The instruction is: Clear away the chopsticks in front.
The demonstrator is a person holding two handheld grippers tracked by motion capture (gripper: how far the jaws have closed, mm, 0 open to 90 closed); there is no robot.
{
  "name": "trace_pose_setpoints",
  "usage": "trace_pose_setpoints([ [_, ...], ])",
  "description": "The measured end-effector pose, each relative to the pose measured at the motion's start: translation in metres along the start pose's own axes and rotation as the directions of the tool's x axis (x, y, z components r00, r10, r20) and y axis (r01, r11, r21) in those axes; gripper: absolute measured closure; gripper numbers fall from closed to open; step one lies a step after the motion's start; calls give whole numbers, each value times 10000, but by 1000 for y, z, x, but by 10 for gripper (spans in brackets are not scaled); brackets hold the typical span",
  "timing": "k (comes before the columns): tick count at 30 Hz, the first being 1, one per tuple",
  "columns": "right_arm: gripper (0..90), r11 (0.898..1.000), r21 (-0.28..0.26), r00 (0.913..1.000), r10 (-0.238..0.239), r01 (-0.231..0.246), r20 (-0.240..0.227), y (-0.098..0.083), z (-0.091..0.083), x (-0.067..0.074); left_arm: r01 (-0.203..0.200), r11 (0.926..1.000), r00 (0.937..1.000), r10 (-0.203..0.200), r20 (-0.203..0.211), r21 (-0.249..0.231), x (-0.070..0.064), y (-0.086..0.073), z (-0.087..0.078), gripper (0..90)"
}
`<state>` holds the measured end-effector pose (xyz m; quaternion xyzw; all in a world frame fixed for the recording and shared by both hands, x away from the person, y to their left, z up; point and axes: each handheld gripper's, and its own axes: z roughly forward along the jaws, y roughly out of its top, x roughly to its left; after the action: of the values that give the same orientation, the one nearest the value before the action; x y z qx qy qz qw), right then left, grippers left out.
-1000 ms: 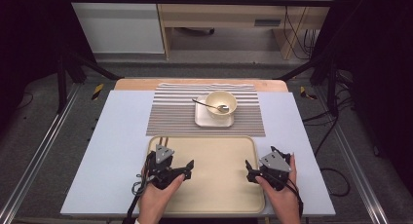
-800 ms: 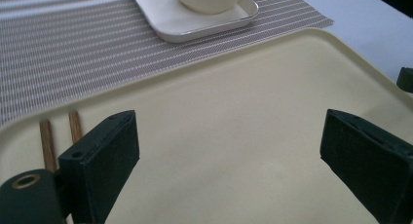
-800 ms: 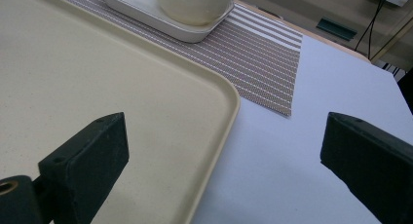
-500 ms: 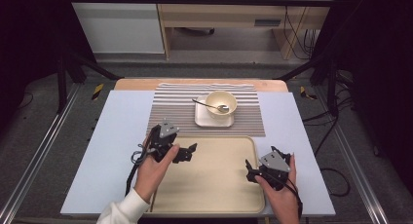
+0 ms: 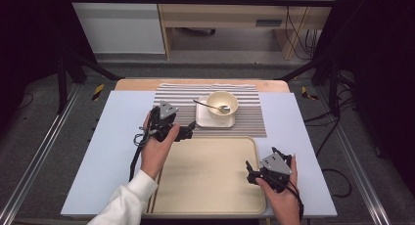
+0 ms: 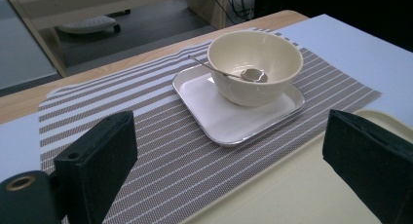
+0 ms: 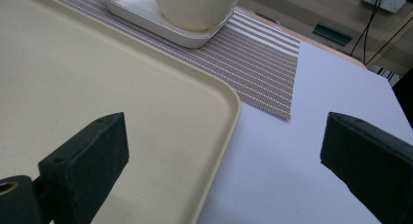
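While the left gripper (image 5: pixel 187 132) hovers spread over the striped placemat (image 5: pixel 177 99), just short of the cream bowl (image 5: pixel 222 104) with its spoon (image 5: pixel 211 106) on the square plate (image 5: pixel 207 120), the right gripper (image 5: pixel 254 173) rests spread over the beige tray (image 5: pixel 205 176).

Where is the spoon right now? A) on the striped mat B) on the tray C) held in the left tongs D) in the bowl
D: the spoon rests inside the bowl, its handle leaning over the rim, and the bowl stands on the square plate.
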<state>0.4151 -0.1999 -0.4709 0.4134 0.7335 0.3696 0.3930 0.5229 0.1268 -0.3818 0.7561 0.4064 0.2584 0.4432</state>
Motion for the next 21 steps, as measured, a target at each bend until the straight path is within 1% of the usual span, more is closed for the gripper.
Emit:
trace_pose_setpoints([
  [2, 39, 10000, 13, 10000, 24, -25, 20, 0, 1, -1, 441, 9990, 9989, -440, 134, -44, 3, 0, 8, 67],
  [3, 39, 10000, 3, 10000, -1, 1, 22, 0, 1, -1, 524, 9986, 9985, -523, 184, -53, 4, 1, 13, 67],
  [4, 39, 10000, 19, 10000, 27, -27, 24, 0, 1, -1, 524, 9986, 9984, -523, 203, -64, 6, 2, 17, 68],
  [6, 39, 10000, 39, 10000, 47, -47, 23, 1, 1, 0, 352, 9991, 9993, -349, 136, -239, 8, 5, 26, 70],
  [8, 43, 9999, 107, 10000, 2, -2, 11, 0, 3, 1, -2, 9998, 10000, 2, -15, -211, 11, 10, 33, 71],
  [9, 44, 9999, 144, 10000, -9, 9, -35, 0, 3, 1, 56, 9992, 10000, -55, 18, -405, 11, 12, 36, 72],
  [10, 44, 9998, 176, 10000, 8, -7, -53, -1, 4, 2, -22, 9983, 10000, 20, -33, -587, 11, 15, 38, 75],
  [13, 44, 9999, 169, 10000, -18, 19, -56, 0, 4, 3, -399, 9952, 9989, 376, -273, -889, 10, 23, 43, 75],
  [16, 44, 9999, 138, 10000, 4, -3, -37, 0, 3, 2, -500, 9931, 9987, 487, -149, -1064, 9, 29, 49, 72],
  [18, 43, 9999, 135, 10000, -21, 21, -7, 0, 3, 2, -602, 9919, 9981, 583, -208, -1122, 8, 31, 54, 72],
  [19, 43, 9999, 136, 10000, 5, -4, -13, 0, 3, 2, -567, 9917, 9983, 547, -205, -1150, 8, 31, 56, 74],
  [21, 43, 9999, 133, 10000, -2, 2, -5, -1, 3, 1, -504, 9941, 9986, 486, -213, -958, 8, 28, 61, 79],
])
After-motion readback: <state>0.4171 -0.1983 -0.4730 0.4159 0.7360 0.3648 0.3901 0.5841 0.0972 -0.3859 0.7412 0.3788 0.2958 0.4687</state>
